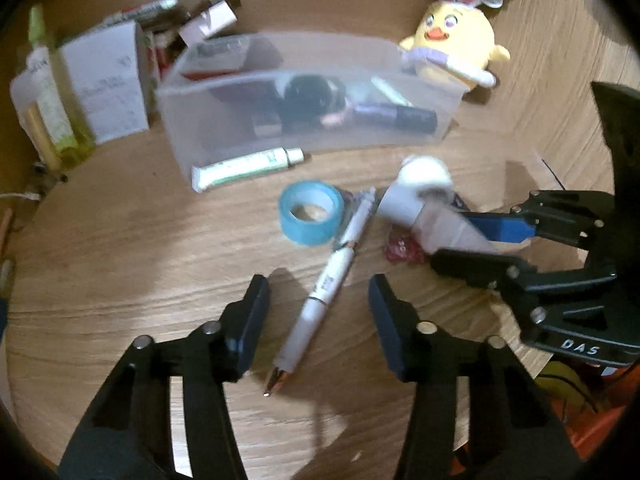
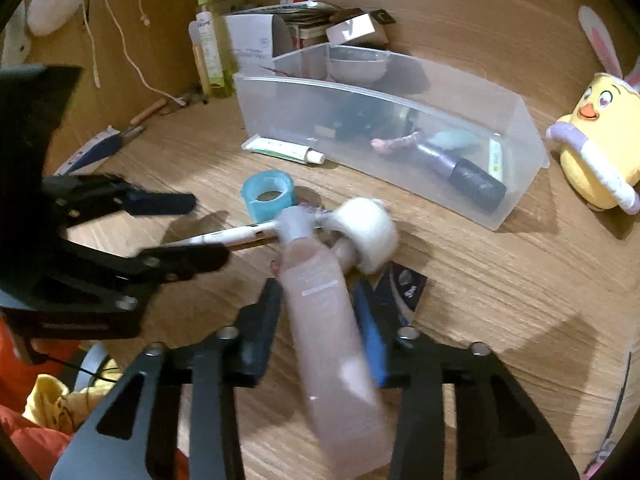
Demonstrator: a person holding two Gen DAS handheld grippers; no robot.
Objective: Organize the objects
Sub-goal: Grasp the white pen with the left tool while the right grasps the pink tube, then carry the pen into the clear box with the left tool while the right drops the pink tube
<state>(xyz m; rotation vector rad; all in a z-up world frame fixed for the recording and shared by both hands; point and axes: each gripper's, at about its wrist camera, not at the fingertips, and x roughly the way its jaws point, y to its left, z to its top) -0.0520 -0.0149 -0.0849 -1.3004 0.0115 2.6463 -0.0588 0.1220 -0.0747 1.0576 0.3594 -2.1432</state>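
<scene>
— So how far along is the tidying, going by the clear bin [image 1: 304, 136]?

— Partway, I'd judge. Inside the bin already lie a dark-capped tube [image 2: 460, 168] and a few small items I can't make out. Outside it, plenty is left: a green-and-white tube [image 1: 246, 168] touching the bin's front wall, a blue tape roll [image 1: 310, 212] just in front of that, a white pen [image 1: 324, 288] lying nearer still, and a yellow chick toy [image 1: 456, 48] off the bin's right end.

— And the tongs?

— The right tongs [image 2: 318, 324] are clamped on a pinkish bottle [image 2: 328, 312], pads pressing both of its sides, in front of the bin beside a white tape roll [image 2: 366, 236]. The left tongs [image 1: 318, 312] stand apart over the bench [image 1: 120, 272], straddling the pen without touching it, so they hold nothing yet.

— What remains, then?

— The bottle has to travel back into the bin, the pen wants gripping, then the tape rolls and the tube. Boxes and a green bottle [image 2: 210, 40] behind the bin's left end look unsorted too.
</scene>
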